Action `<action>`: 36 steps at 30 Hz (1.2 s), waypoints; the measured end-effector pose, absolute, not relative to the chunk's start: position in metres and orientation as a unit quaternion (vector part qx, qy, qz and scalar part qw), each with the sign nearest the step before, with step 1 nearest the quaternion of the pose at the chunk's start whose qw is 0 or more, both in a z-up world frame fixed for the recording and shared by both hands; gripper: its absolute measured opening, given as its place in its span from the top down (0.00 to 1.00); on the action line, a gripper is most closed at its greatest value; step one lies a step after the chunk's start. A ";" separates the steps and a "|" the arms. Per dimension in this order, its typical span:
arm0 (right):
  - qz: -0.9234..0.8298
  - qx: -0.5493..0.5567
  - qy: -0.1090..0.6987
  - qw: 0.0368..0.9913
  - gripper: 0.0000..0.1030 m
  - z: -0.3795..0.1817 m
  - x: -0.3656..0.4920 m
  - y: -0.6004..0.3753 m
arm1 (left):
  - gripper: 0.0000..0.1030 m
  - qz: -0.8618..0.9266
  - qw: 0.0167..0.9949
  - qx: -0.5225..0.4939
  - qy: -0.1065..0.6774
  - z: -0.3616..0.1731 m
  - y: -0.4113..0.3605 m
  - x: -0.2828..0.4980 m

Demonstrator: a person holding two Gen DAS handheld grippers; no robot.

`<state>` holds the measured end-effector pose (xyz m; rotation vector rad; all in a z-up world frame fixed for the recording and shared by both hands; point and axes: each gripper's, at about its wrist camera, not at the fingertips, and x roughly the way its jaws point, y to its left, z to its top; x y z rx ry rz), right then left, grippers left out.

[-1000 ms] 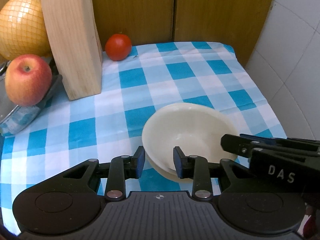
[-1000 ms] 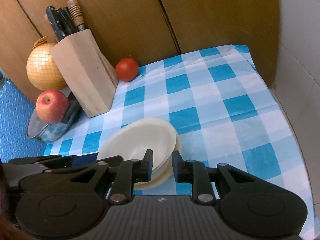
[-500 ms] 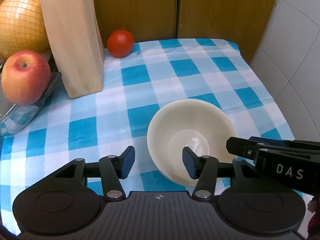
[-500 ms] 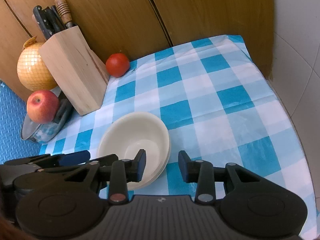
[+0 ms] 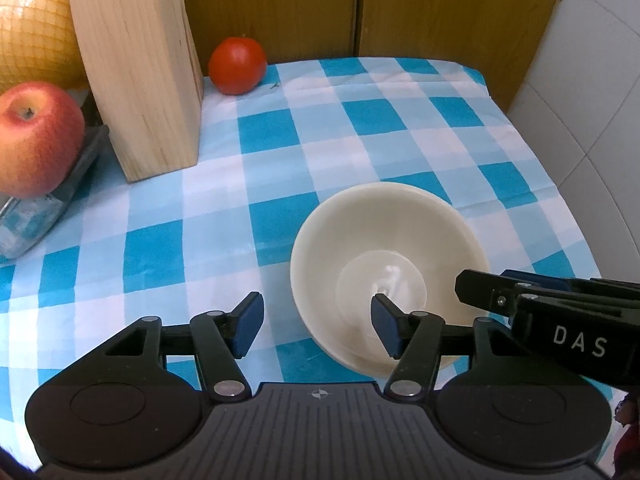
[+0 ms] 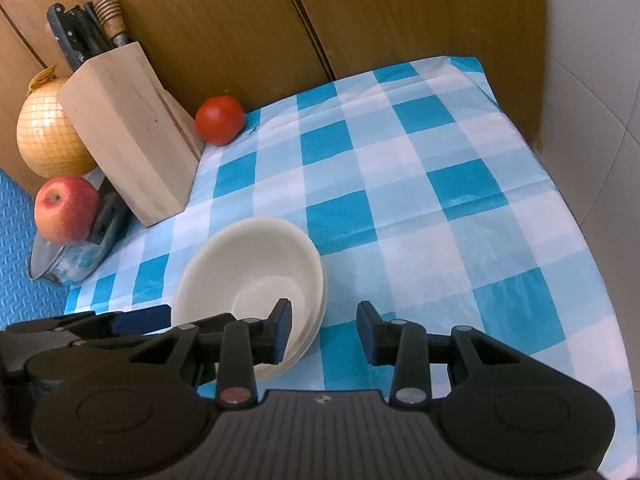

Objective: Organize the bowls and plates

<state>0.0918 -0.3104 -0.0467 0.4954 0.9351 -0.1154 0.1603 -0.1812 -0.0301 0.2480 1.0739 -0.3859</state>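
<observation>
Bowls [image 5: 386, 240]: smooth cream ceramic or plastic, soft sheen, just ahead of the tongs. Tablecloth [image 6: 400, 184]: thin checked sheet, creased, slightly glossy. Knife block [image 6: 124, 148], far left: pale unfinished wood, matt. Cabinet doors [image 5: 440, 4] behind: wood-grain, satin.

Cloth [image 6: 440, 216] right of bowls [image 6: 256, 264] free; knife block [image 6: 128, 152] blocks left.

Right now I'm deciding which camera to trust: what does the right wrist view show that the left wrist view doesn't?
Only the right wrist view shows the knife handles in the block, the blue mat, and layered rims suggesting stacked dishes.

Only the left wrist view shows the bowl's inner base.

Both show the bowl, wooden block, tomato, apple and checked cloth.
</observation>
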 end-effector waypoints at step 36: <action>-0.031 0.249 0.470 0.846 0.82 -0.065 0.105 -0.304 | 0.60 -0.194 0.822 0.117 0.523 -0.045 -0.188 0.167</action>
